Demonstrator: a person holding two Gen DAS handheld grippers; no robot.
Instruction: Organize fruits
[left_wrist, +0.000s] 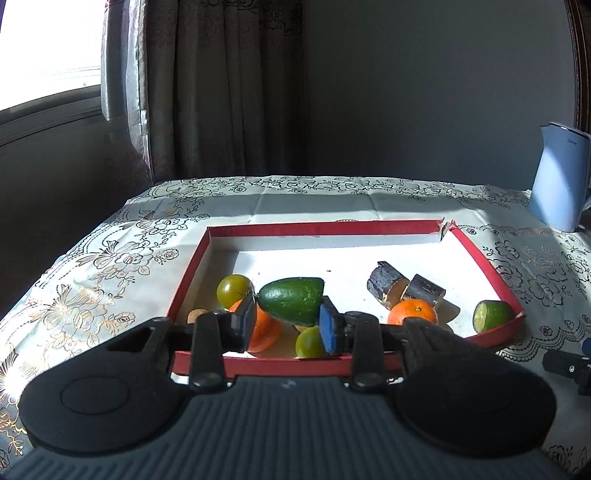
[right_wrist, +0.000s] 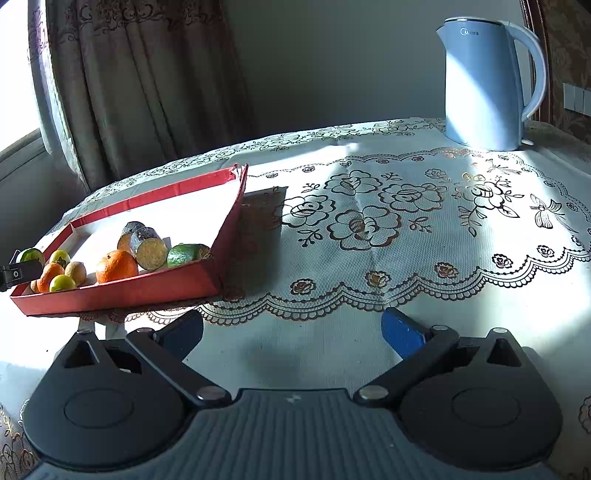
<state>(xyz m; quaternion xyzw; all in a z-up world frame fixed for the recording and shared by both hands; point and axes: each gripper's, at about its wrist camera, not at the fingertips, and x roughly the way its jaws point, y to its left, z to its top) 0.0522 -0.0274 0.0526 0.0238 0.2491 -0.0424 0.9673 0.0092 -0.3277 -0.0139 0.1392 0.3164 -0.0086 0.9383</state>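
A red-rimmed tray (left_wrist: 192, 280) with a white floor holds the fruit. My left gripper (left_wrist: 288, 317) is shut on a dark green avocado-like piece (left_wrist: 291, 300) and holds it over the tray's near left part. Under it lie an orange (left_wrist: 264, 328), a green round fruit (left_wrist: 233, 290) and a small lime (left_wrist: 308, 343). Further right sit two dark cut pieces (left_wrist: 404, 290), another orange (left_wrist: 412, 314) and a cut lime (left_wrist: 491, 315). In the right wrist view the tray (right_wrist: 122, 295) is at the left. My right gripper (right_wrist: 291, 328) is open and empty over the tablecloth.
A pale blue electric kettle (right_wrist: 484, 81) stands at the back right of the table (right_wrist: 369, 221), also in the left wrist view (left_wrist: 559, 177). The floral cloth covers the table. Curtains and a window are behind on the left.
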